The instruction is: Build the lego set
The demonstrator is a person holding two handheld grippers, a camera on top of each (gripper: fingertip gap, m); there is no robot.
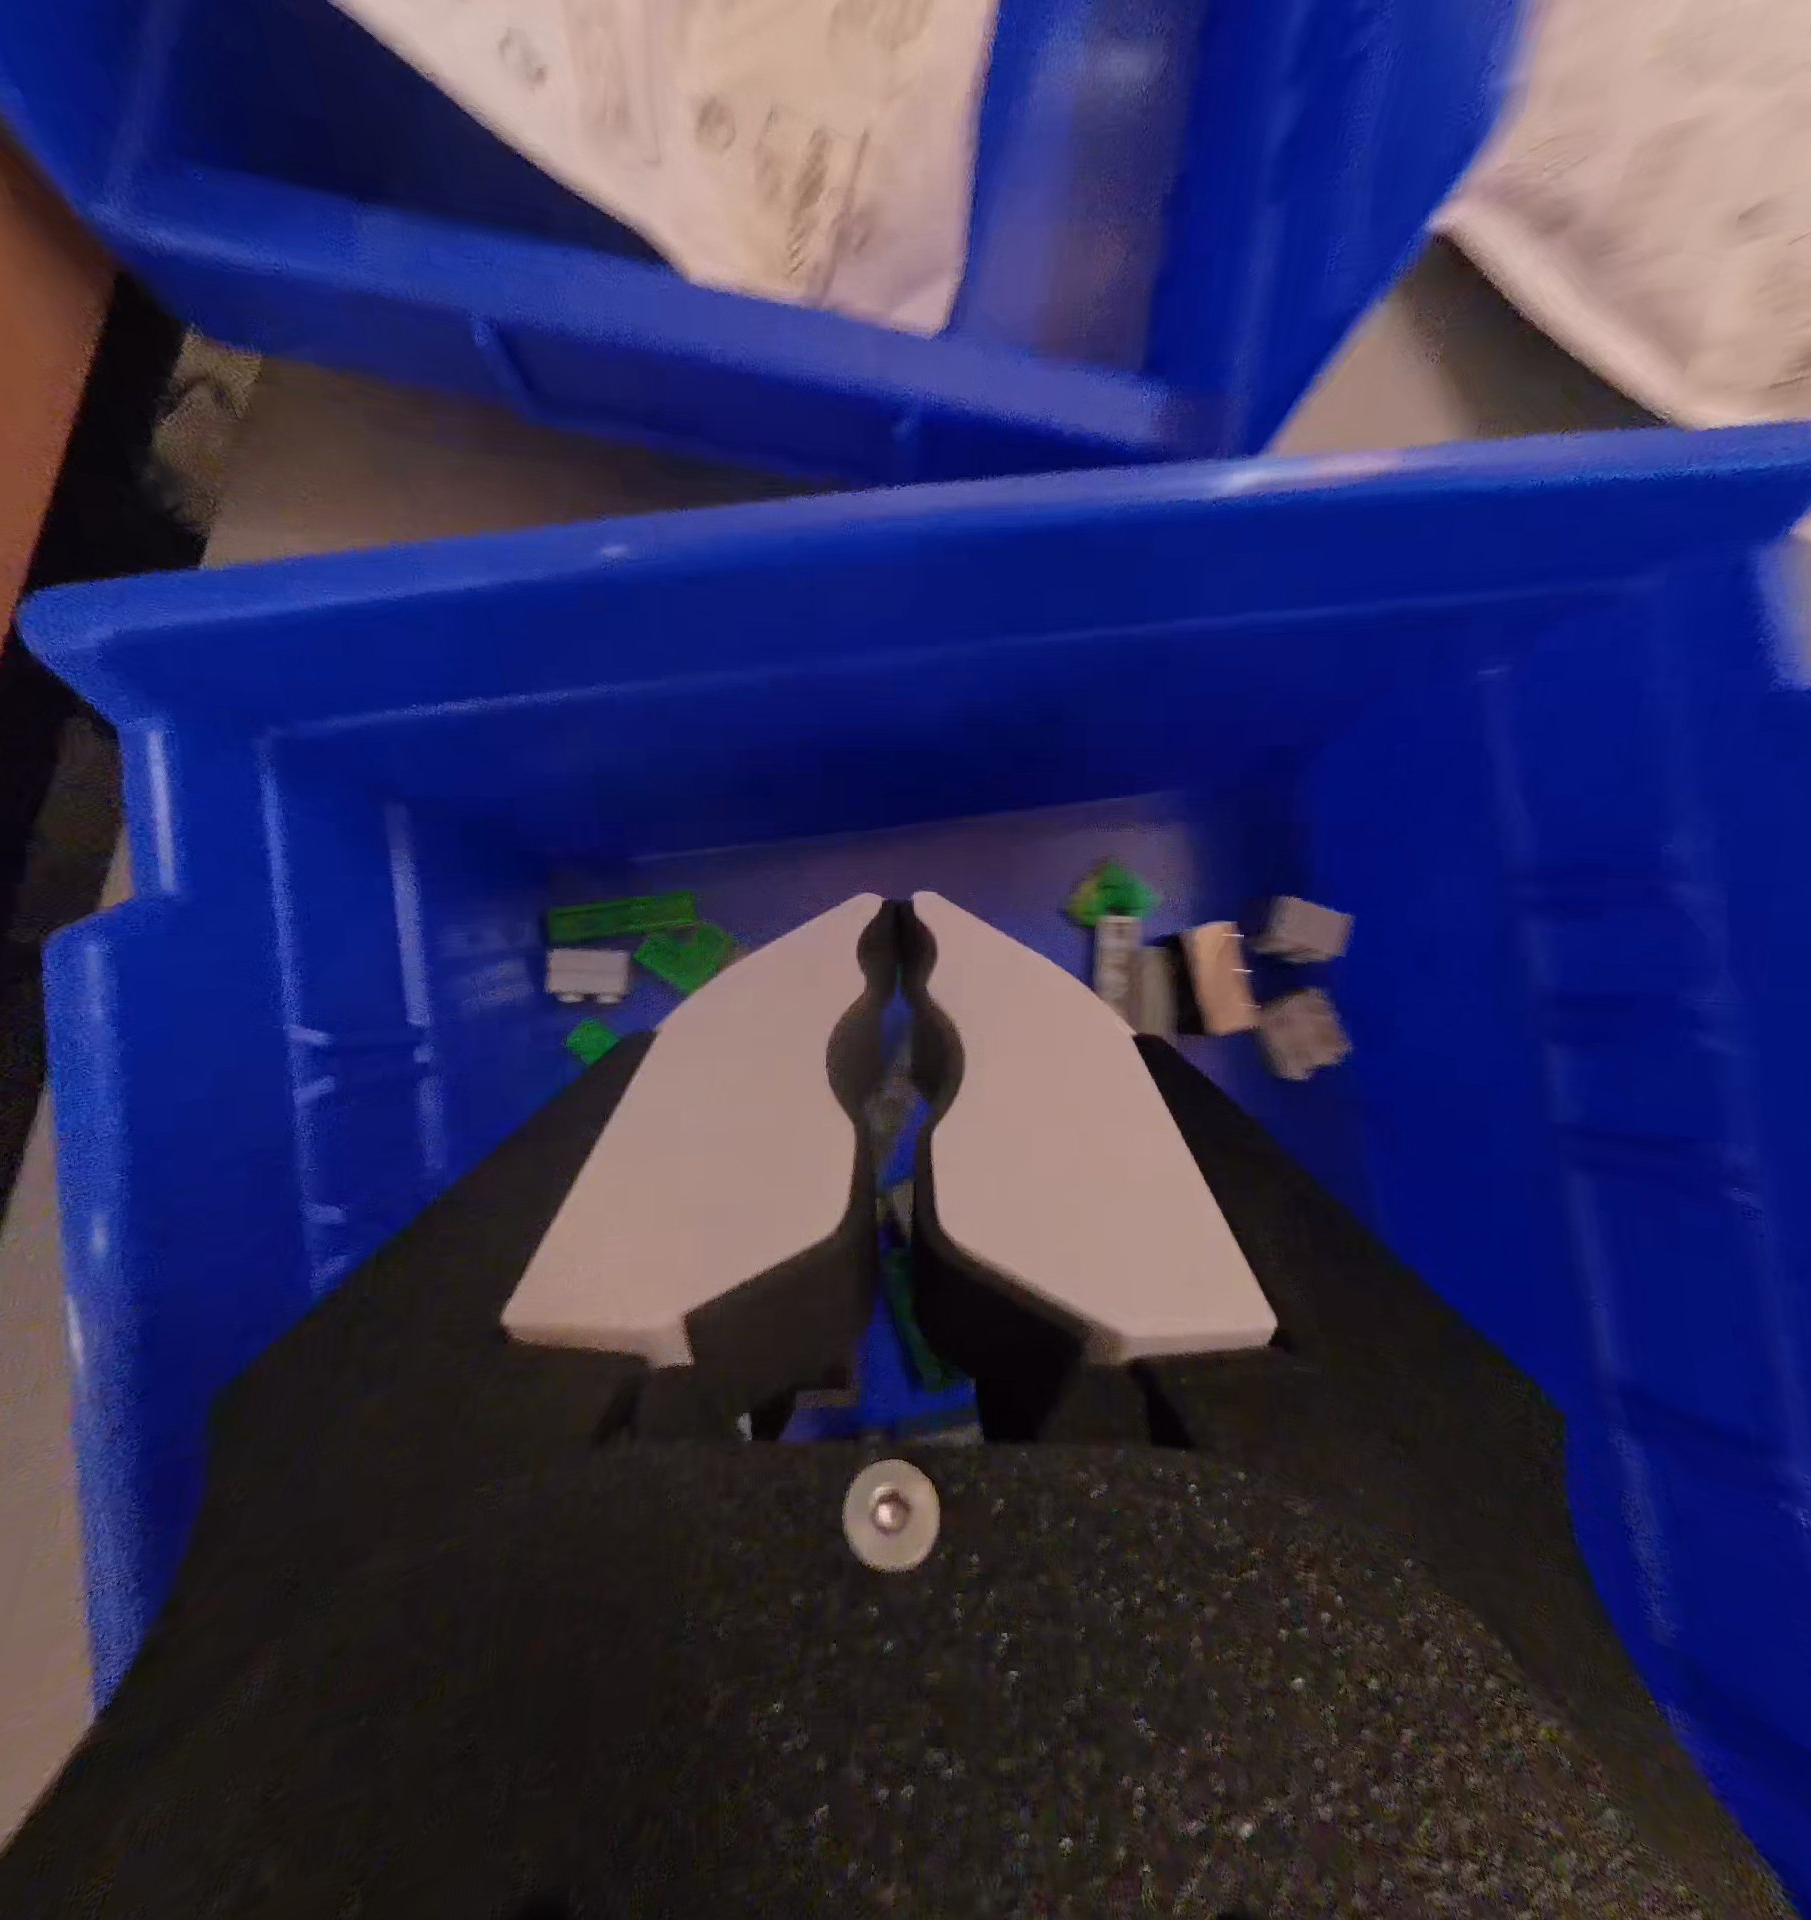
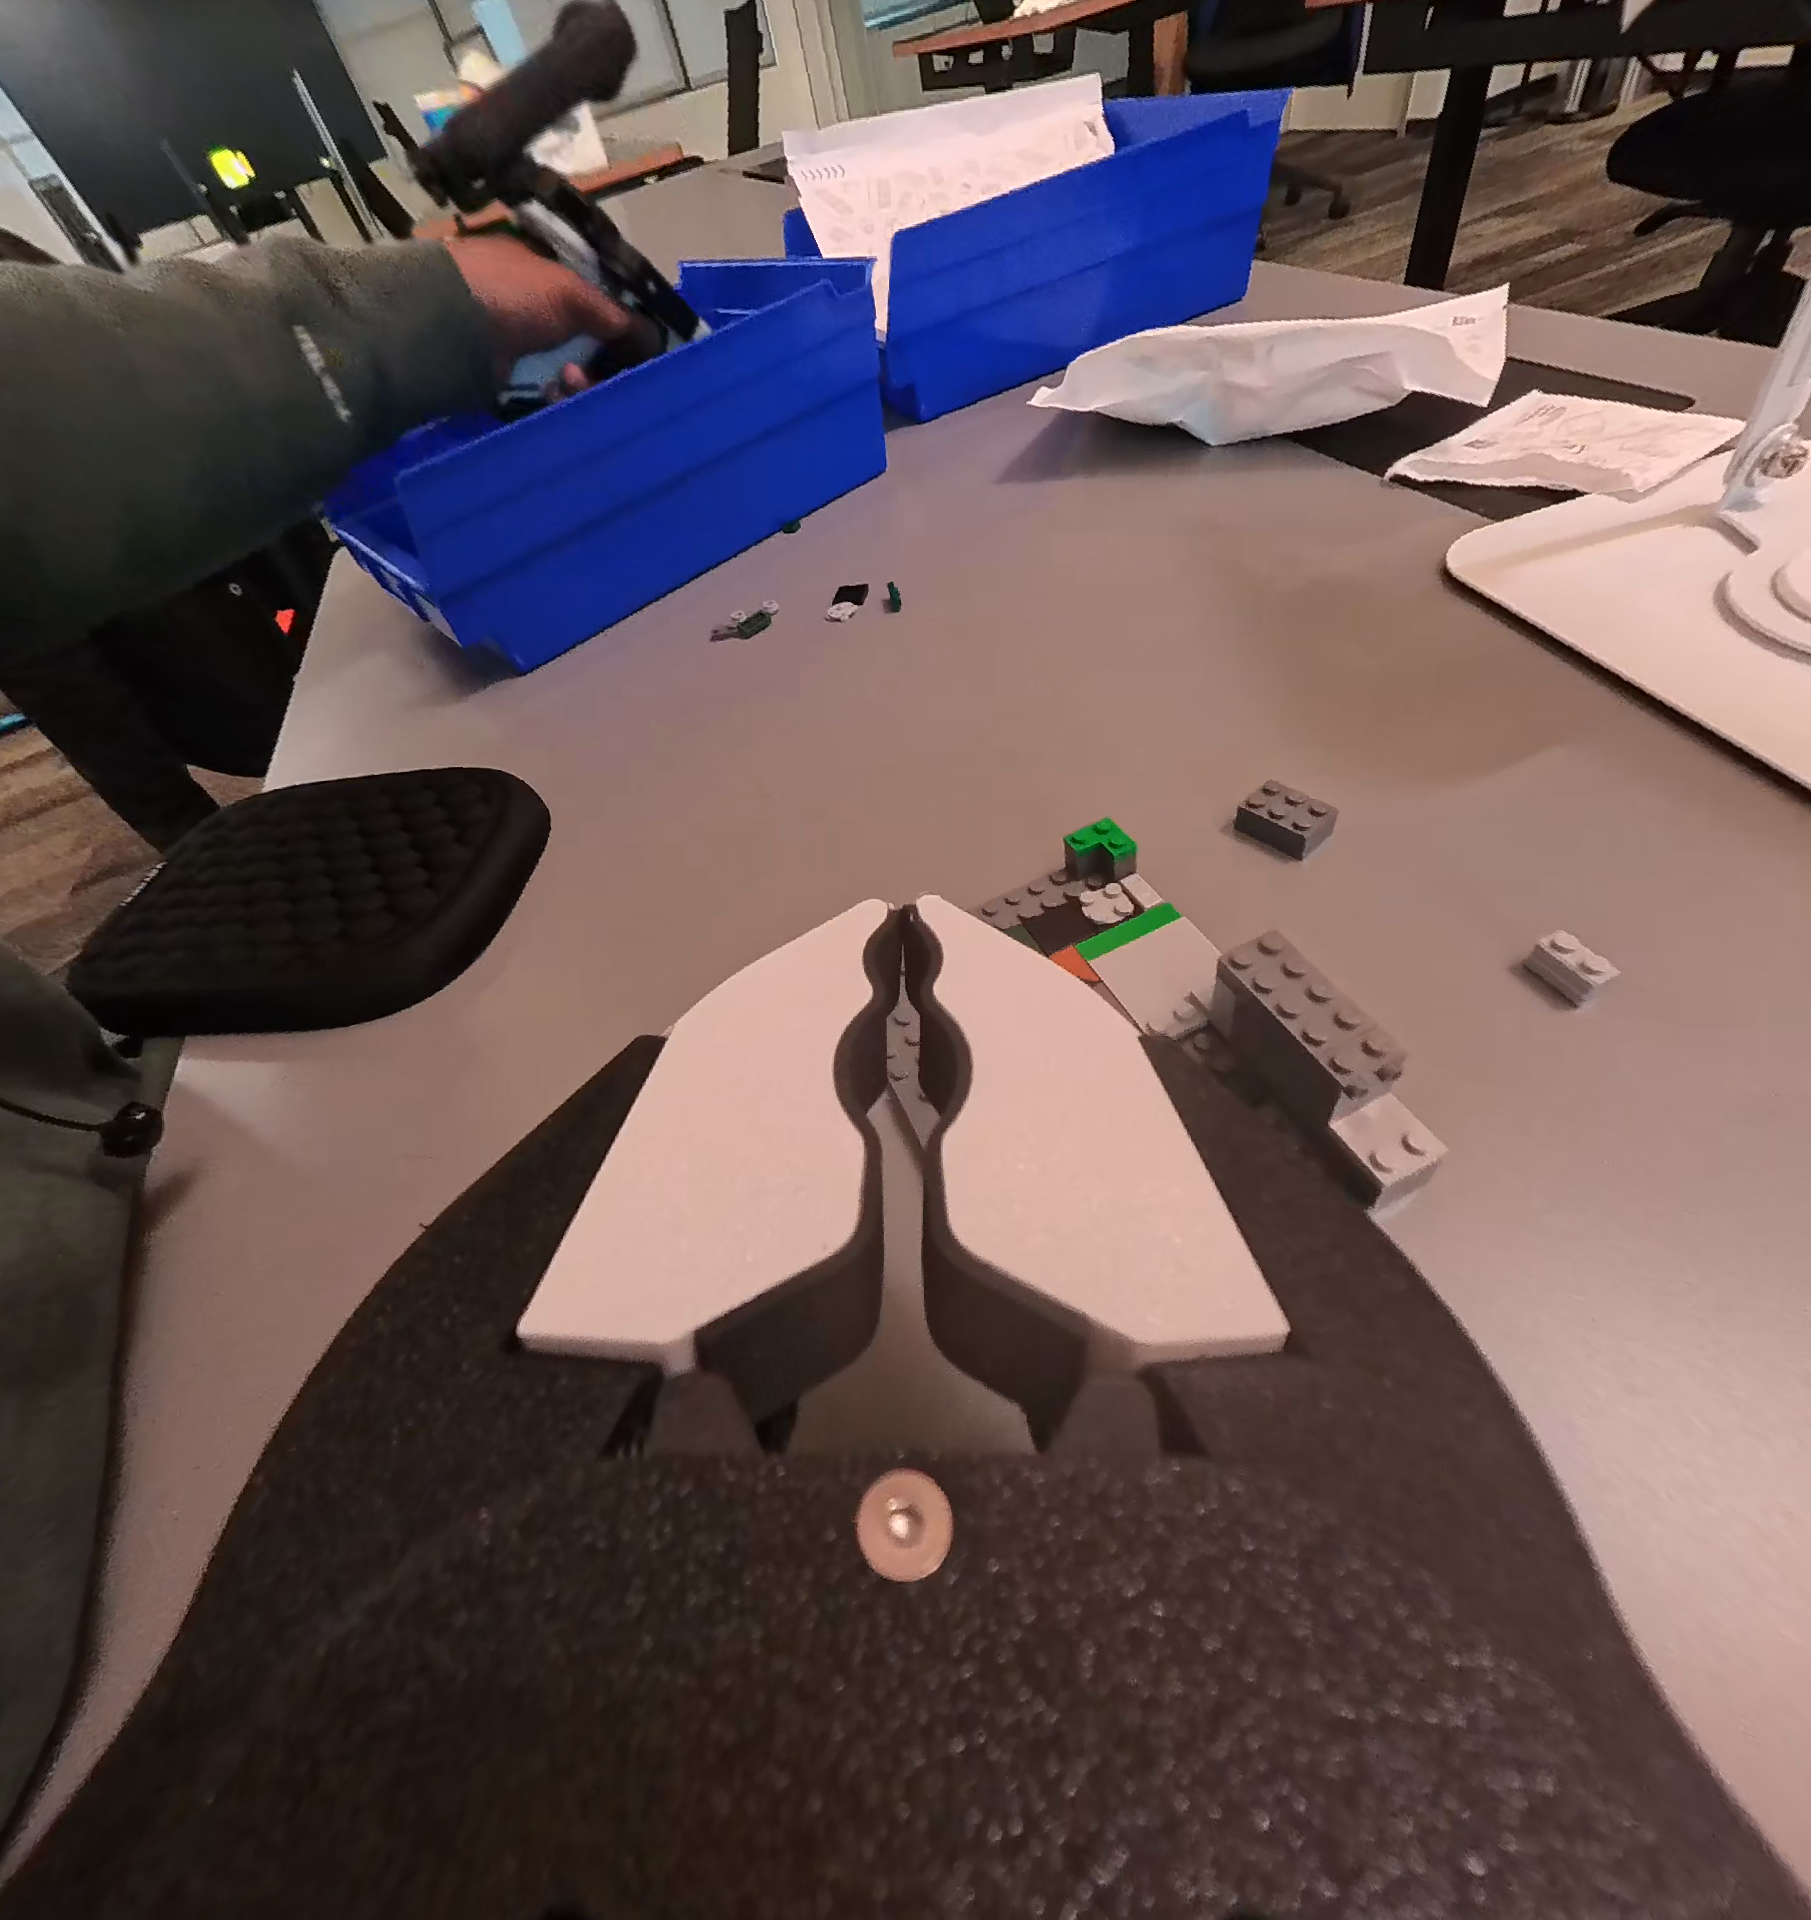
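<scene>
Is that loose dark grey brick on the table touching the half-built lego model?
Apart. The right wrist view shows bare table between the dark grey brick and the half-built model.

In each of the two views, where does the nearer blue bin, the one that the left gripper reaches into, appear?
Left wrist view: the nearer blue bin fills the middle, around the shut left gripper.
Right wrist view: upper left, on the grey table.
Shared landmark: the second blue bin behind it, holding white paper.
</scene>
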